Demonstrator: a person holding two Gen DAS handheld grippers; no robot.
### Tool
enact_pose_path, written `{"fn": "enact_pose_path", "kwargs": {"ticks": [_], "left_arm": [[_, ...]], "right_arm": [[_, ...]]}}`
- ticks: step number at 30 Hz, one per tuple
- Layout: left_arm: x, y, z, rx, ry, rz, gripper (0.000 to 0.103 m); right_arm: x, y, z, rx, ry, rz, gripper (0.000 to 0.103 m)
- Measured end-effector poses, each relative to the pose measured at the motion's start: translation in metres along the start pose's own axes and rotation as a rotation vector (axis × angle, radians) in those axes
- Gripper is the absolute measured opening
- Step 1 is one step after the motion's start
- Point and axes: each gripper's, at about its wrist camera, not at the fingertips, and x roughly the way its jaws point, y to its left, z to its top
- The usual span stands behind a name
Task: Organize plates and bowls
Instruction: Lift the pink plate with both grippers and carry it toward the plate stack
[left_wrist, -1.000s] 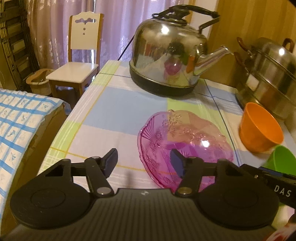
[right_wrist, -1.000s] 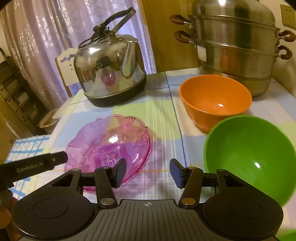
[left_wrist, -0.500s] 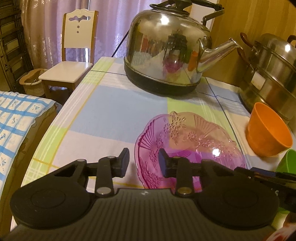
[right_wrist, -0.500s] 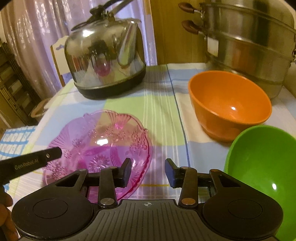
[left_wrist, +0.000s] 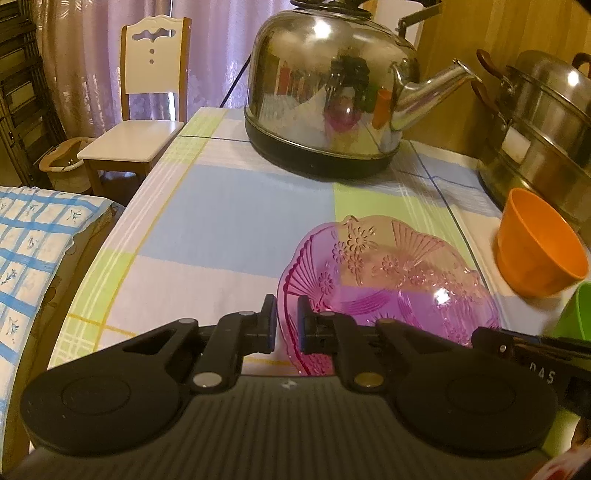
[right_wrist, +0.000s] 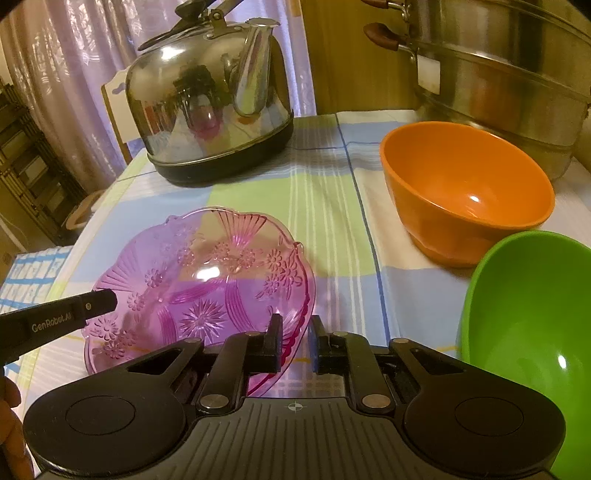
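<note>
The pink glass plate lies on the checked cloth of the bench, in front of the steel kettle. Its near rim is hidden behind both tool bodies. The left tool has just been closing and now pinches the plate's left rim; the right tool has likewise closed onto the opposite rim. Right of the plate sit the orange bowl and the green bowl, the latter cut off by the frame. Left of the plate, bare cloth runs to the bench edge. Both tools point steeply downward.
</note>
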Motion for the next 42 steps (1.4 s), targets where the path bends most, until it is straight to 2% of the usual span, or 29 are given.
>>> {"fn": "enact_pose_path", "kwargs": {"ticks": [6,13,31,42], "left_arm": [[-0.019,-0.004,-0.003,0.023,0.012,0.002,0.009],[-0.063,-0.015,-0.016,0.049,0.005,-0.007,0.009],[-0.225,-0.084,-0.063,0.132,-0.049,-0.065,0.009],[-0.275,-0.129,-0.101,0.164,-0.048,-0.120,0.010]], "right_arm": [[-0.015,-0.001,-0.004,-0.005,0.006,0.015,0.014],[-0.059,-0.007,-0.019,0.003,-0.002,0.032,0.013],[-0.240,-0.036,-0.073,0.061,-0.085,0.003,0.013],[-0.312,-0.072,-0.109,0.102,-0.115,-0.042,0.013]]}}
